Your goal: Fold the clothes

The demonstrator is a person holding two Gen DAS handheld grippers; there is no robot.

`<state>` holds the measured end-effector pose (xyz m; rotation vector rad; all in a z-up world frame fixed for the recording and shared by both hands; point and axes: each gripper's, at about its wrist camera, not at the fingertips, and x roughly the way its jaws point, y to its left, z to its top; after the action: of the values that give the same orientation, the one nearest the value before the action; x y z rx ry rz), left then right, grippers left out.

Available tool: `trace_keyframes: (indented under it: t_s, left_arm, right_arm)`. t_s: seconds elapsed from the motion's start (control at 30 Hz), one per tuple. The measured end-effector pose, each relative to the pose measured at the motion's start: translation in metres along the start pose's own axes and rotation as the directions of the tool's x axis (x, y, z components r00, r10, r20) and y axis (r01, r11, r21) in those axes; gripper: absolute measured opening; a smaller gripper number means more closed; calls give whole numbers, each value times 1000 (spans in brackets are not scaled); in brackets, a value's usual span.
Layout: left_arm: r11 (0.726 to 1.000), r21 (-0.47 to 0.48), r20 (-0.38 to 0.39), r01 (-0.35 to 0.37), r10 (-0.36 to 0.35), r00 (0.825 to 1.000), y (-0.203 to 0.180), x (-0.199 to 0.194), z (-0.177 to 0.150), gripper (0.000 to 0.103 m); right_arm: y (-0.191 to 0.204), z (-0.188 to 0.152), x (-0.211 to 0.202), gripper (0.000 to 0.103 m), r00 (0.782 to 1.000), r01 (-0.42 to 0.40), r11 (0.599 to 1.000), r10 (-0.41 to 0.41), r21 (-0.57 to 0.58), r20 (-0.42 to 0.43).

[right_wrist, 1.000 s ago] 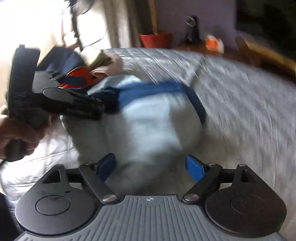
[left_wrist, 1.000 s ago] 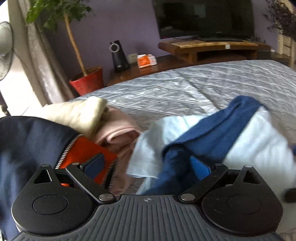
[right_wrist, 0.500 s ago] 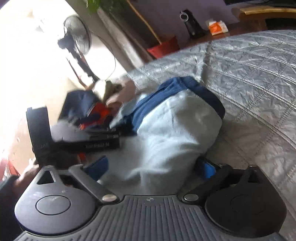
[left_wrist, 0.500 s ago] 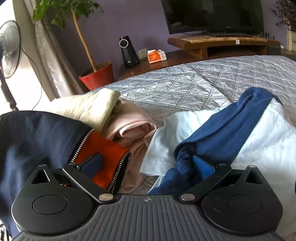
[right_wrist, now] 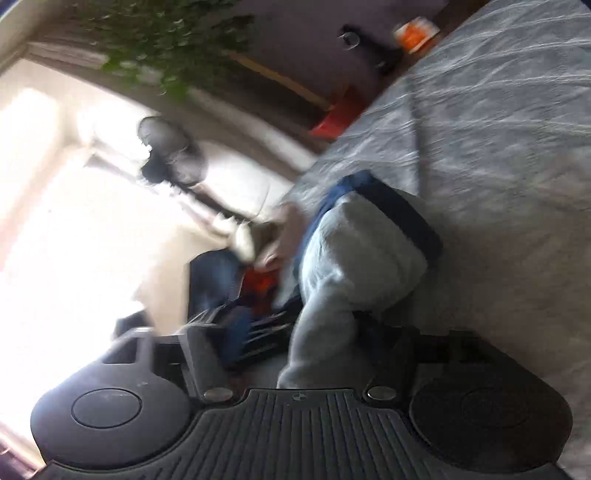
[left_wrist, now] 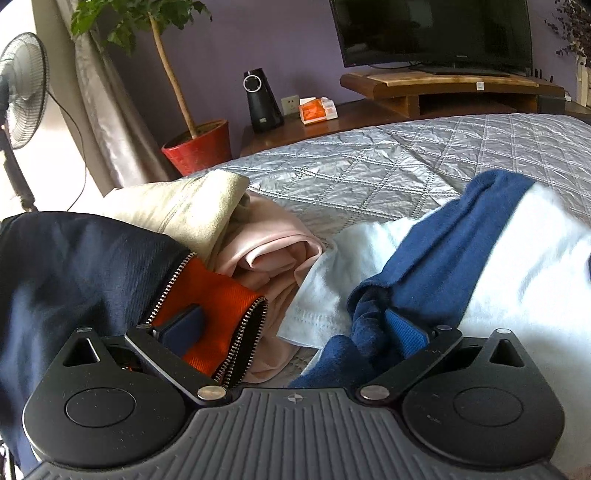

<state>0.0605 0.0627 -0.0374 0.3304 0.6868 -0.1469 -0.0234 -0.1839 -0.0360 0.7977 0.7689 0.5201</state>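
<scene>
Left wrist view: the left gripper sits low over the clothes on the quilted grey bedspread, its jaws spread wide and pinching nothing; one blue pad lies against the orange lining of the navy zip jacket, the other against the dark blue trim of the pale blue-and-navy garment. That garment lies bunched on the bedspread at right, a navy band running diagonally across it. To its left lies a crumpled pink garment, with a cream garment behind it and partly over it, both touching the navy jacket. Beyond the bed: a potted tree in a red pot, a black speaker, an orange-and-white packet, a television on a wooden stand, a standing fan at far left. Right wrist view, heavily blurred and rolled: the right gripper has the pale blue cloth between its jaws, which are closing; whether the pads already press the fabric cannot be told.
</scene>
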Motion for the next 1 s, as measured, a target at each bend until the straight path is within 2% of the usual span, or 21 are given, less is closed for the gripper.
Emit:
trace_keyframes:
  t_s: [0.03,0.07,0.13,0.2,0.27,0.33,0.4,0.47,0.5,0.57,0.6,0.7,0.83,1.0]
  left_arm:
    - [1000,0,1,-1,1,1000,0,0,0,103]
    - [1000,0,1,-1,1,1000,0,0,0,103]
    - [1000,-1,2,1,-1,1000,0,1,0,103]
    - [1000,-1,2,2,-2,1000,0,1,0,103]
    - [1000,0,2,1,-1,1000,0,1,0,103]
    - [1000,1,1,-1,1,1000,-1,1,0,103]
    - [1000,0,1,-2,2,1000,-1,0,0,103]
    - [1000,-2,1,-1,1,1000,0,1,0,103]
    - [1000,-3,1,-1,1,1000,0,1,0,103]
    - [1000,-3,1,-2,2,1000,-1,1,0,103]
    - [1000,-2,1,-2,2,1000,-1,1,0,103]
    - [1000,-1,1,-1,1,1000,-1,1,0,103]
    - [1000,-3,3,-4,4,1000,-1,1,1,103]
    - [998,-49,43,25,-23,999,3,-7,5,103]
  right_arm:
    - [3,-2,1,60,997,68,997,-69,-48,-22]
    - [6,-5,1,61,996,78,995,-81,-69,-42]
    - [9,-9,-1,74,996,12,1000,-13,-14,-84]
    - [11,-14,-1,82,992,-24,1000,25,8,-120]
    - [13,-19,-1,78,989,-39,999,41,13,-145]
    - [11,-15,0,71,992,-26,999,31,44,-121]
    - [6,-7,1,70,996,-18,994,27,106,-90]
    - [11,-4,5,64,997,8,997,-2,76,-78]
    - [12,-4,9,57,996,39,998,-36,41,-83]
    - [12,-4,12,50,995,64,998,-63,11,-75]
    - [10,-4,12,34,995,68,998,-67,10,-70]
    - [5,-5,10,26,994,80,997,-79,13,-76]
    - [1,-9,7,21,996,13,997,-6,79,-93]
    - [-8,-18,-15,19,996,-90,974,87,209,20]
